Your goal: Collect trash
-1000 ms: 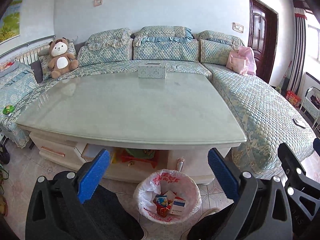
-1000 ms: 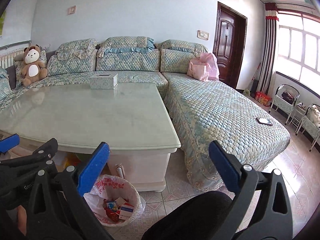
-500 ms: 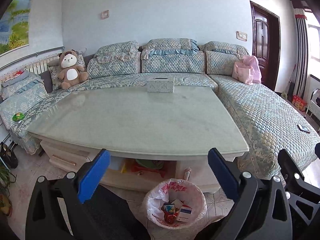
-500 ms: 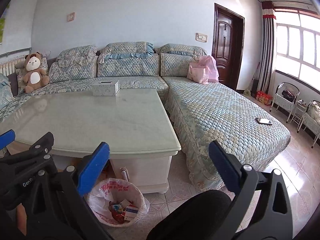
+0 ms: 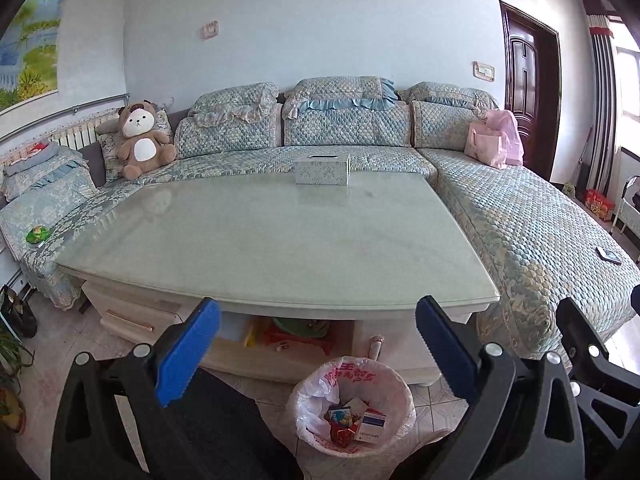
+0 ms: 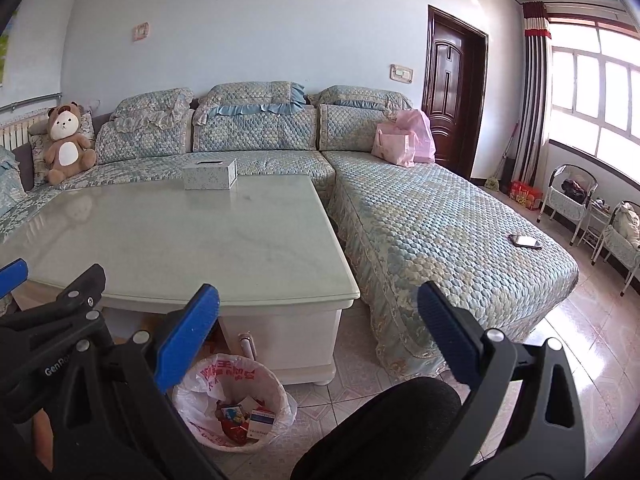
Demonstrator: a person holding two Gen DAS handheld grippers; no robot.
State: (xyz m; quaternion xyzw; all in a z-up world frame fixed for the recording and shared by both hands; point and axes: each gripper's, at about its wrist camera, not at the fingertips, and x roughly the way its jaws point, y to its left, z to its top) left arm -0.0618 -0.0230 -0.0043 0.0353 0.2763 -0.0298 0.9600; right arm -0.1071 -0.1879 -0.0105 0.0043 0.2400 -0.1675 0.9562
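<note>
Both claws, left (image 5: 318, 354) and right (image 6: 318, 344), are gaping empty above the bin (image 5: 394, 388) beside the table (image 5: 280, 240).

I see a pale blue-walled living room where a quilted corner sofa (image 6: 420, 216) wraps a glass-topped coffee table (image 5: 280, 240) on tiled floor (image 6: 580, 332), with a dark door (image 6: 452, 100) and bright windows (image 6: 600, 100) at right.

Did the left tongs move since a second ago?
Yes. The left tongs rose and tipped upward: the table and tissue box sit lower in the left view, with more wall showing above.
</note>
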